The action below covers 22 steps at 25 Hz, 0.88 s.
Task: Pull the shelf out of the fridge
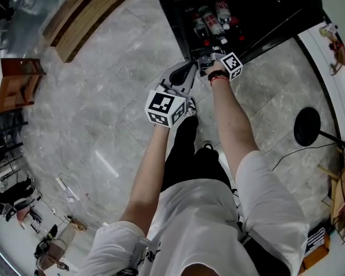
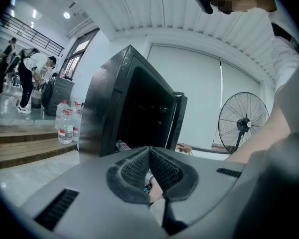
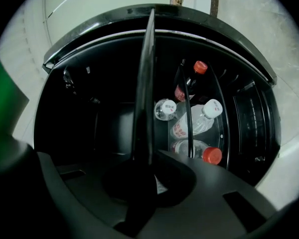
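Black fridge behind — shelf shows as thin dark slab, edge-on.

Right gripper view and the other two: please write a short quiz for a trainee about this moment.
1. Choose one. The jaws of the right gripper are closed on: A) the door, B) the shelf, C) nothing.
2. True or false: the jaws of the left gripper stand wide apart.
3. In the right gripper view, how many red caps show on the bottles in the fridge?

Key: 1 B. 2 False; they are together, with nothing held. 3 Two.
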Tool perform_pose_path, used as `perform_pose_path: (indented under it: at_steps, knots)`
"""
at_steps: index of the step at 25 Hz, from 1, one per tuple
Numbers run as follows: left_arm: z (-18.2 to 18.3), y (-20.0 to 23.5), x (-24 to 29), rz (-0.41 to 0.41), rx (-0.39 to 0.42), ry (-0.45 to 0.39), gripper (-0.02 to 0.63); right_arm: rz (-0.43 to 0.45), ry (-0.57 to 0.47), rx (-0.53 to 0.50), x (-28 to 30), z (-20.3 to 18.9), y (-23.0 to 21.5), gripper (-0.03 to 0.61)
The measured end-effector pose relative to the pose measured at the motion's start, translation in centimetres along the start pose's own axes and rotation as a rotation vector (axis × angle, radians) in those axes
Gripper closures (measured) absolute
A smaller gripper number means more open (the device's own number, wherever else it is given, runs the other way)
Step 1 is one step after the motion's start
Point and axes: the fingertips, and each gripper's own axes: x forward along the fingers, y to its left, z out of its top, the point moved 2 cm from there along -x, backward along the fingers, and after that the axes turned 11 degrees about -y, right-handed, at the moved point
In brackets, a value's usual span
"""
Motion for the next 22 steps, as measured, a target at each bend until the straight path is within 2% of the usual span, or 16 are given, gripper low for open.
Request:
perform_pose_path:
  at_steps: [22]
  knots:
    - [0.4,-1.5,1.1,-0.041,-0.034,0.013,0.597,-0.034,0.028,-0.010,-5.3,1.4,0.2,0.535]
